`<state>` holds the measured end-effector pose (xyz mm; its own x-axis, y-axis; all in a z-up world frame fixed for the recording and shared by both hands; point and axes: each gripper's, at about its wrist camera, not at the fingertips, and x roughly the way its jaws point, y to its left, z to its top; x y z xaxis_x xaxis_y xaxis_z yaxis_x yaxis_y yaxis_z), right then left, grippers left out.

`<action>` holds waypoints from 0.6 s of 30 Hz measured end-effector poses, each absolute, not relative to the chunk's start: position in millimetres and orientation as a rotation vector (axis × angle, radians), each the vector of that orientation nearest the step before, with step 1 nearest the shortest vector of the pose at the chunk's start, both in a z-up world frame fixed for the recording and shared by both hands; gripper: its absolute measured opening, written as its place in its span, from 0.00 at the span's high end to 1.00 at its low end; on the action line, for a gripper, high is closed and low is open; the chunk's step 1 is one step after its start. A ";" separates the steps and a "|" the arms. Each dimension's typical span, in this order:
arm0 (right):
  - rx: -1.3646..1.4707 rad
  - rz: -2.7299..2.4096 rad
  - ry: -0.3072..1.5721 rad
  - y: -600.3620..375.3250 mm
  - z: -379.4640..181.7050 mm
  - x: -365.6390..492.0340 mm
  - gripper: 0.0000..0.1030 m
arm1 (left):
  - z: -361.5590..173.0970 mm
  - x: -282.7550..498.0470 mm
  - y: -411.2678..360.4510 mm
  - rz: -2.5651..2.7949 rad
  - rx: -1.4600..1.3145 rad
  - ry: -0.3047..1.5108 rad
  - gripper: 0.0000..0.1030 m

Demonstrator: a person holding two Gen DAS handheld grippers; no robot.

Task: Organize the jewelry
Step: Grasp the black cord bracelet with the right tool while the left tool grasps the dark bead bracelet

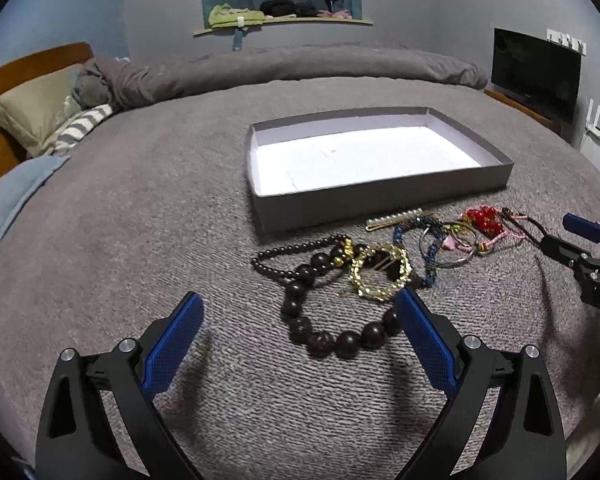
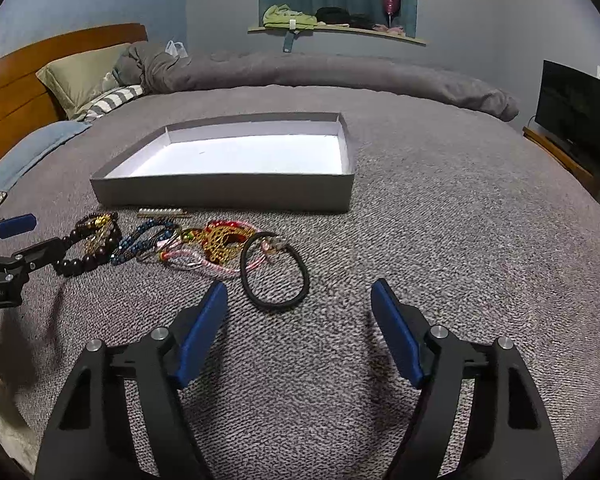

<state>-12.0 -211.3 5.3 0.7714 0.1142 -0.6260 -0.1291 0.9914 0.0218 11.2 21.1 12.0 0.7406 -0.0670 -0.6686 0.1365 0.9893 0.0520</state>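
A shallow grey box (image 1: 380, 196) with a white floor lies empty on the bed; it also shows in the right wrist view (image 2: 224, 194). A row of jewelry lies before it: a dark wooden bead bracelet (image 1: 332, 336), a gold chain ring (image 1: 380, 276), a pearl hair clip (image 1: 394, 218), blue beads (image 1: 430, 256), a red bead piece (image 1: 482, 218). A black cord bracelet (image 2: 274, 272) lies at the row's right end. My left gripper (image 1: 300, 308) is open over the wooden beads. My right gripper (image 2: 300, 296) is open just before the black cord.
The grey blanket (image 1: 140, 240) covers the bed. Pillows (image 1: 36, 112) and a wooden headboard (image 2: 16, 76) stand at the left. A dark TV (image 2: 576, 116) stands at the right. A window shelf (image 1: 284, 20) holds clothes at the back.
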 end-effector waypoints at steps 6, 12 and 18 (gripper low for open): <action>0.011 0.114 0.685 -220.9 5.6 -6.7 0.48 | 9.2 12.7 25.9 -0.165 0.083 0.765 0.11; 0.010 0.118 0.707 -220.9 2.6 -3.2 0.60 | 5.3 21.6 30.6 -0.172 0.067 0.801 0.30; 0.005 0.133 0.725 -218.5 0.4 -0.6 0.65 | 4.8 33.5 19.2 -0.187 0.142 0.793 0.40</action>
<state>-0.6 -218.5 0.4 0.7402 0.1228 -0.6611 -0.1191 0.9916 0.0509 33.5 19.2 4.8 0.6865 -0.1137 -0.7182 0.2198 0.9739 0.0559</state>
